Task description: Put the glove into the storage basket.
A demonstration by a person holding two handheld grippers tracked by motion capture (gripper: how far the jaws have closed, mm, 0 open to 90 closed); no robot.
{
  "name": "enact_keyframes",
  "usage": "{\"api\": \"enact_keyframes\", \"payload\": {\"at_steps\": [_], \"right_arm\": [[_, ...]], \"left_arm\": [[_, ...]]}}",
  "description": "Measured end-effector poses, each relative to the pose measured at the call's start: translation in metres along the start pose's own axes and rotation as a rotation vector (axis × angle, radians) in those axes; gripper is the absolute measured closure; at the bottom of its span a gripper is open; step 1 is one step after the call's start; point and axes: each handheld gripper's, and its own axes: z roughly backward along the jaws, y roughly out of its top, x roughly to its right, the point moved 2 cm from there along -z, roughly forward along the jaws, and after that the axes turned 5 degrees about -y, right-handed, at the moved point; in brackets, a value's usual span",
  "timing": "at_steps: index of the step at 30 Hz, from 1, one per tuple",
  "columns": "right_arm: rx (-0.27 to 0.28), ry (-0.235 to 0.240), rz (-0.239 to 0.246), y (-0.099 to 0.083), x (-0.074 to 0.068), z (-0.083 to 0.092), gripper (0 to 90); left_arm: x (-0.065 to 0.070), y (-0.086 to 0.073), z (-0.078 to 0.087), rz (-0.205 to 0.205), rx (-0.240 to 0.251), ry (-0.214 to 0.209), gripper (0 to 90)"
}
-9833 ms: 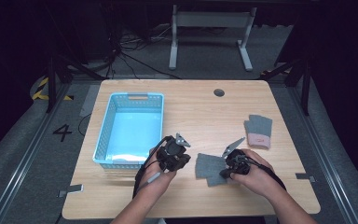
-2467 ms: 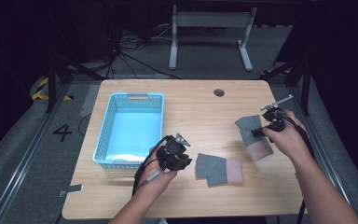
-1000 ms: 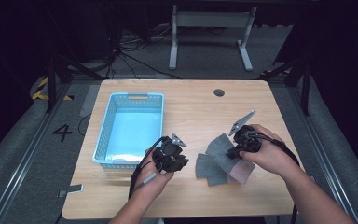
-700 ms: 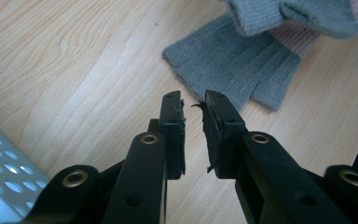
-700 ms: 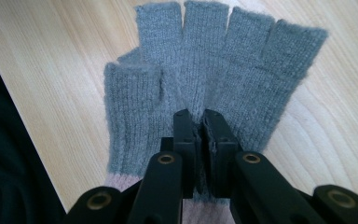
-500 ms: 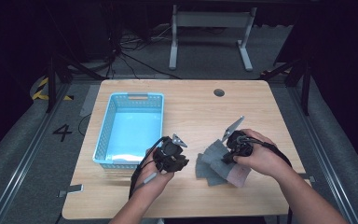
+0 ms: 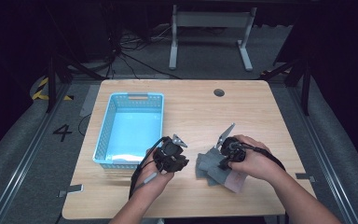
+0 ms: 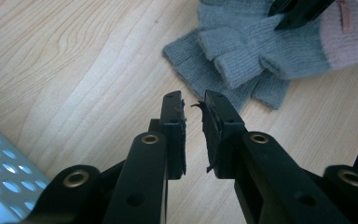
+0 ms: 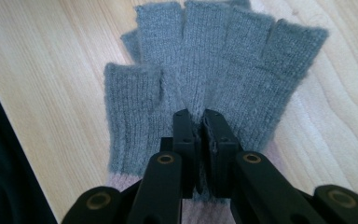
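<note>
Right claw: closed on the palm of a grey knitted fingerless glove with a pink cuff, which is laid over a second grey knitted glove on the pale wooden tabletop.

Left claw: jaws slightly parted, nothing held, poised just beside the glove pair.

Perforated light-blue plastic basket: standing at the left, apart from the gloves.

Risk, as judged: thin knit may be snagged on the pads at release, so the upper glove may be dragged off the lower and the pairing spoiled.

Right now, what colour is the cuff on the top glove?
Pale pink; the rest of the glove is grey. The cuff shows best in the left gripper view.
</note>
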Motion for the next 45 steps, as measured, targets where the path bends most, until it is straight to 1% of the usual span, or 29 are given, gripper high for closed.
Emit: {"api": "enact_keyframes", "payload": {"at_steps": [1,4,6,8,9,13,14,15,16,17,18,19,20,21,26,27,28,29,31,32,33,35,36,37,38,39,40,43,45], "right_arm": [[-0.012,-0.009,0.011,0.0,0.0,-0.004,84.6],[-0.017,-0.008,0.01,0.0,0.0,-0.007,84.1],[-0.019,-0.01,0.004,0.0,0.0,-0.01,83.8],[-0.022,-0.026,-0.001,0.0,-0.001,-0.011,83.4],[-0.025,-0.021,-0.003,0.0,-0.003,-0.013,83.1],[-0.019,-0.026,-0.008,0.0,-0.003,-0.014,80.4],[-0.006,-0.025,-0.023,-0.001,-0.004,-0.014,75.7],[0.001,-0.03,-0.028,-0.001,-0.004,-0.014,73.7],[0.001,-0.03,-0.028,-0.001,-0.004,-0.014,73.7],[0.028,-0.041,-0.03,-0.003,-0.005,-0.011,67.9],[0.028,-0.041,-0.03,-0.003,-0.005,-0.011,67.9],[0.073,-0.039,-0.045,-0.006,-0.006,-0.007,66.0],[0.073,-0.039,-0.045,-0.006,-0.006,-0.007,66.0],[0.09,-0.042,-0.049,-0.009,-0.006,-0.004,65.5],[0.18,-0.049,-0.105,-0.022,-0.006,0.011,63.6],[0.212,-0.054,-0.121,-0.029,-0.006,0.017,62.7],[0.228,-0.055,-0.124,-0.033,-0.005,0.02,62.4],[0.228,-0.055,-0.124,-0.033,-0.005,0.02,62.4],[0.259,-0.064,-0.147,-0.041,-0.003,0.025,62.5],[0.268,-0.065,-0.158,-0.046,-0.003,0.027,62.7],[0.278,-0.068,-0.182,-0.055,0.0,0.028,63.7],[0.277,-0.073,-0.196,-0.065,0.004,0.029,64.0],[0.277,-0.073,-0.196,-0.065,0.004,0.029,64.0],[0.273,-0.067,-0.204,-0.069,0.006,0.029,64.2],[0.272,-0.07,-0.221,-0.074,0.009,0.03,64.3],[0.267,-0.076,-0.24,-0.083,0.014,0.031,64.3],[0.267,-0.076,-0.24,-0.083,0.014,0.031,64.3],[0.255,-0.086,-0.274,-0.098,0.023,0.031,64.0],[0.247,-0.087,-0.281,-0.101,0.025,0.03,64.0]], "left_arm": [[0.0,0.0,0.0,0.0,-0.002,-0.001,78.2],[0.0,0.0,0.0,-0.002,-0.007,-0.005,78.2],[0.001,0.0,0.0,0.0,-0.009,-0.009,78.2],[0.003,0.0,-0.001,-0.004,-0.017,-0.011,78.3],[0.004,0.0,-0.001,-0.007,-0.026,-0.012,78.5],[0.006,0.001,-0.002,-0.011,-0.031,-0.021,78.7],[0.006,0.002,-0.002,-0.014,-0.033,-0.022,78.4],[0.006,0.002,-0.002,-0.01,-0.037,-0.026,77.9],[0.006,0.002,-0.002,-0.01,-0.037,-0.026,77.4],[0.006,0.002,-0.001,-0.007,-0.033,-0.03,76.9],[0.006,0.002,-0.001,-0.007,-0.033,-0.03,76.8],[0.006,0.002,-0.001,-0.007,-0.031,-0.032,76.7],[0.006,0.002,-0.001,-0.009,-0.032,-0.035,76.7],[0.007,0.002,-0.001,-0.013,-0.036,-0.036,76.5],[0.012,0.004,-0.002,-0.026,-0.046,-0.049,76.0],[0.015,0.004,-0.002,-0.031,-0.05,-0.055,75.5],[0.015,0.005,-0.002,-0.034,-0.055,-0.059,75.4],[0.015,0.005,-0.002,-0.034,-0.055,-0.059,75.5],[0.017,0.005,-0.002,-0.034,-0.055,-0.063,75.4],[0.017,0.006,-0.002,-0.035,-0.06,-0.066,75.4],[0.017,0.006,-0.003,-0.036,-0.062,-0.067,75.4],[0.018,0.006,-0.004,-0.036,-0.073,-0.071,75.5],[0.018,0.006,-0.006,-0.038,-0.077,-0.076,75.5],[0.019,0.007,-0.007,-0.039,-0.083,-0.079,75.5],[0.019,0.007,-0.008,-0.042,-0.091,-0.083,75.4],[0.019,0.007,-0.01,-0.044,-0.102,-0.086,75.2],[0.019,0.007,-0.011,-0.043,-0.105,-0.086,75.2],[0.02,0.008,-0.015,-0.048,-0.121,-0.099,75.1],[0.021,0.009,-0.019,-0.051,-0.131,-0.104,75.1]]}}
